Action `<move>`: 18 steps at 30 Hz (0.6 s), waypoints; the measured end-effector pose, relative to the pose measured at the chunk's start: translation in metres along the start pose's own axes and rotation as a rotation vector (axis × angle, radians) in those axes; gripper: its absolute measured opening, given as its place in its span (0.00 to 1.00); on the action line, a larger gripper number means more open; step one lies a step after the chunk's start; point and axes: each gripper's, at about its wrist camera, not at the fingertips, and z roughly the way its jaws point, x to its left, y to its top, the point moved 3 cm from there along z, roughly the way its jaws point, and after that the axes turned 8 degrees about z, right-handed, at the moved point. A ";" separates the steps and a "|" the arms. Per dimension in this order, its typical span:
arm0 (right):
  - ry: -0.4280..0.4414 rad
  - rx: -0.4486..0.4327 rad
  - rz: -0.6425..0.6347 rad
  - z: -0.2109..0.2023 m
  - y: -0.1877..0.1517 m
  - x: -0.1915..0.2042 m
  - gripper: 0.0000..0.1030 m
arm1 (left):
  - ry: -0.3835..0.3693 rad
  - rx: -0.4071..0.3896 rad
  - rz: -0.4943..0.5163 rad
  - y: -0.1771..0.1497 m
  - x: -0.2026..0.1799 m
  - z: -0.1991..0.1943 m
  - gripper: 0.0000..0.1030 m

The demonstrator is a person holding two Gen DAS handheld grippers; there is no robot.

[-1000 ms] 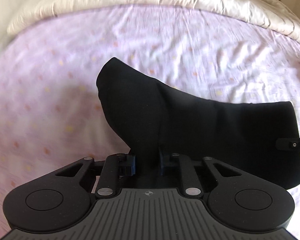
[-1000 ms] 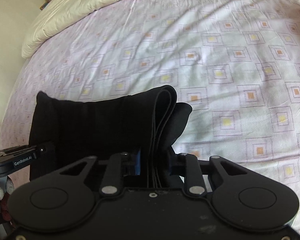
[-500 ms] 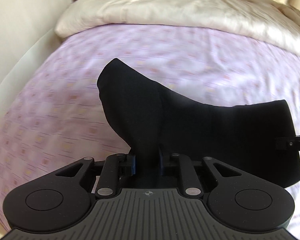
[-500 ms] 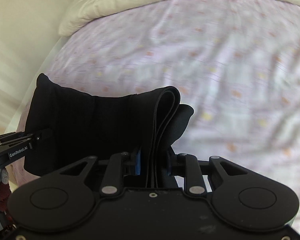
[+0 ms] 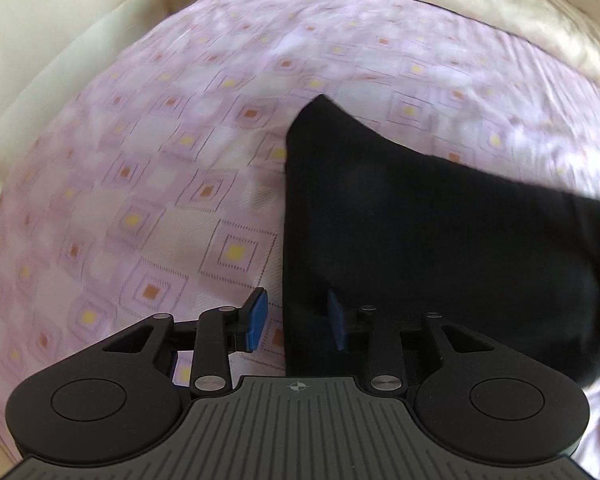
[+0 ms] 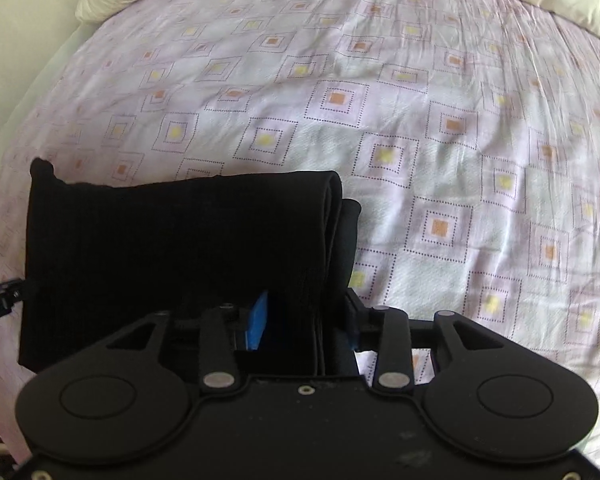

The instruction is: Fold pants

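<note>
Both jaws have just been opening: your left hand-held gripper and right hand-held gripper stand apart, the folded black pants loose between them. Their long axis runs from one gripper across to the other, on the bed. Earlier both clamped the cloth.

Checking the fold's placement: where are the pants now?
The pants lie folded on the sheet, lower left in the right wrist view, their end between the gripper's parted fingers.
</note>
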 end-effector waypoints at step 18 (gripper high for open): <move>-0.086 -0.095 -0.001 -0.044 -0.056 -0.010 0.50 | 0.026 -0.021 0.088 -0.029 -0.030 -0.031 0.31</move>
